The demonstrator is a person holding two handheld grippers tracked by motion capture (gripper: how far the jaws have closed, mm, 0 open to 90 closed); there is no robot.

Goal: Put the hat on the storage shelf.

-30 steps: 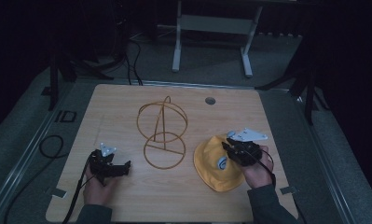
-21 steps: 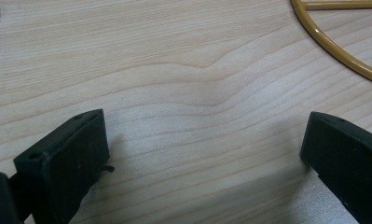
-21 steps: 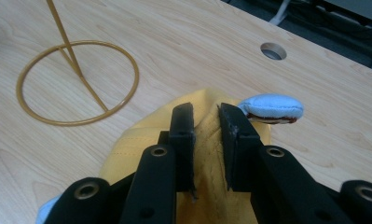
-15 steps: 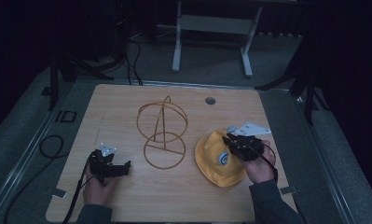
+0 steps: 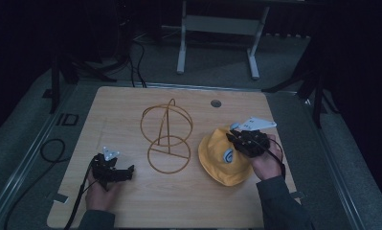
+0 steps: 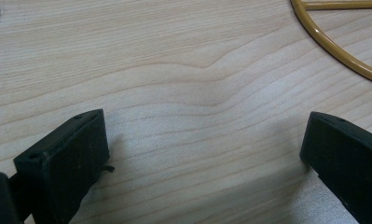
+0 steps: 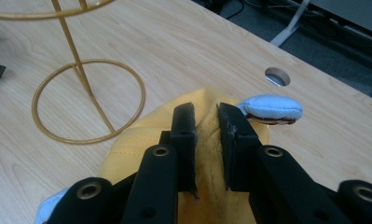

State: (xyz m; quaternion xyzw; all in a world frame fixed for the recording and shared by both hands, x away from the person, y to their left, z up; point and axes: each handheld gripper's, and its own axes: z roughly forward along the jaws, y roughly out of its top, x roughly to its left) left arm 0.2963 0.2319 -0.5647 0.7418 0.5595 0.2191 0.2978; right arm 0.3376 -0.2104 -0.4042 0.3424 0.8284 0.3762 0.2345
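Yellow hat (image 7: 207,186), pinched by right hand-held gripper (image 7: 207,122)

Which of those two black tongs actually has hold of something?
The right tongs, pinched on a fold of the yellow hat. The left tongs stand wide open over bare wooden table, short of the gold wire stand.

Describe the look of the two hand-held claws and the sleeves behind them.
Both are black. The left claw has blocky, square-ended fingers, a small grey three-cornered plate on top and a black trailing cable. The right claw carries a larger grey plate; round bolts stud its fingers. The sleeves are dark grey.
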